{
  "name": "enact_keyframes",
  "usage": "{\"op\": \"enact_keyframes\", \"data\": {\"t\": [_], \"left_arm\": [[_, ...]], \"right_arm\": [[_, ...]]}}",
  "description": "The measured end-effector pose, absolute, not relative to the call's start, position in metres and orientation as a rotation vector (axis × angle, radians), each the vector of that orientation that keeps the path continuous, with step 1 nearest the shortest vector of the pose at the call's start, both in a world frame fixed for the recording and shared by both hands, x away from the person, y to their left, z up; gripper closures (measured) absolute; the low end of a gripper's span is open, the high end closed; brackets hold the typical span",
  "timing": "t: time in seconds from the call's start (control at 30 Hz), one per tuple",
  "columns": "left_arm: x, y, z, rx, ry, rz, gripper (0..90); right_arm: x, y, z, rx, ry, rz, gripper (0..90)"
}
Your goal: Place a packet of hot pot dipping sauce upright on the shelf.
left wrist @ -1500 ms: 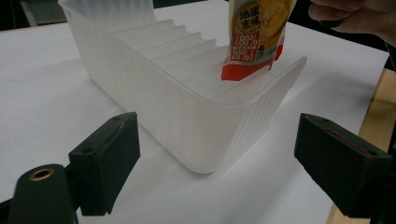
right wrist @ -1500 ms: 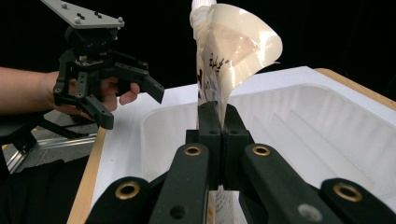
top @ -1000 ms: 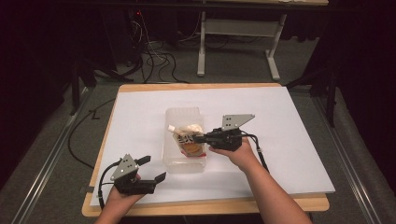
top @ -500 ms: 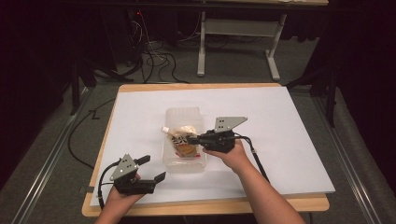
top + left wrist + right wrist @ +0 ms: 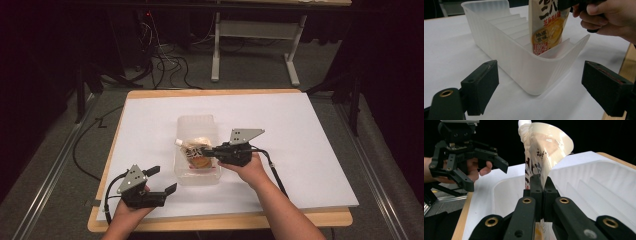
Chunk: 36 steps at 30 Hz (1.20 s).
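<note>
- Since the earlier frames, the right gripper [image 5: 212, 150] has carried the pouch [image 5: 195, 152] from the near-right part of the translucent bin [image 5: 196, 124] a little toward the bin's left side and lower into it; the left gripper [image 5: 159, 181] and the bin look unmoved.
- Covering most of the desk [image 5: 310, 145] is a white sheet, leaving wood bare at the edges; apart from the bin, the sheet carries nothing that would block either arm.
- Running across the bin's floor are low ridges that form slots, and the pouch's bottom edge sits in one near the bin's rounded near end [image 5: 554, 53], probably so that it will stand upright rather than slump.
- Held upright by its side, the pouch [image 5: 544, 152] has its white spout on top; I judge this grip keeps the bottom free to slide between ridges.
- On the right gripper the fingers [image 5: 536, 187] are pressed together on the pouch's edge, gripping it firmly over the bin.
- Resting low at the desk's near-left corner, well apart from the bin, the left gripper has its fingers [image 5: 480, 86] spread wide and empty, apparently parked out of the way.
- Closest to the pouch are the bin's near wall and the ridges, which it could catch on if tilted.
- Beyond the desk, floor cables and a table frame [image 5: 255, 45] stand well clear.
</note>
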<state>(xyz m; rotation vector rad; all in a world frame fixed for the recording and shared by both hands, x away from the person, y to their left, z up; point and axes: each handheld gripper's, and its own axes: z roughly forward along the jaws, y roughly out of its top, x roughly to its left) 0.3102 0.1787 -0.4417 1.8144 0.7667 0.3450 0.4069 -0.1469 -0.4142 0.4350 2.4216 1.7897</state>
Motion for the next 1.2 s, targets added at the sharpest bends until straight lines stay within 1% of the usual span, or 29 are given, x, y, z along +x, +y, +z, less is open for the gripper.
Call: {"op": "enact_keyframes", "data": {"t": [0.3, 0.73, 0.77, 0.9, 0.93, 1.1, 1.17, 1.2], "left_arm": [[0.310, 0.179, -0.442, 1.813, 0.769, 0.345, 14.8], [0.309, 0.180, -0.442, 1.818, 0.768, 0.347, 14.8], [0.309, 0.180, -0.442, 1.816, 0.770, 0.349, 14.8], [0.309, 0.180, -0.442, 1.815, 0.774, 0.351, 14.8], [0.309, 0.180, -0.442, 1.814, 0.774, 0.350, 14.8], [0.310, 0.180, -0.442, 1.814, 0.774, 0.346, 14.8], [0.310, 0.180, -0.442, 1.815, 0.775, 0.347, 14.8], [0.310, 0.180, -0.442, 1.815, 0.775, 0.347, 14.8]], "right_arm": [[0.406, -0.147, -0.425, 0.473, 2.442, 1.762, 89.0], [0.400, -0.161, -0.433, 0.544, 2.441, 1.731, 86.5], [0.400, -0.162, -0.433, 0.548, 2.441, 1.726, 85.6], [0.400, -0.162, -0.433, 0.594, 2.445, 1.730, 77.6], [0.400, -0.162, -0.433, 0.594, 2.445, 1.730, 77.6], [0.398, -0.159, -0.431, 0.600, 2.440, 1.710, 67.1], [0.398, -0.157, -0.431, 0.582, 2.449, 1.715, 64.7], [0.397, -0.156, -0.430, 0.574, 2.446, 1.709, 61.6]]}}
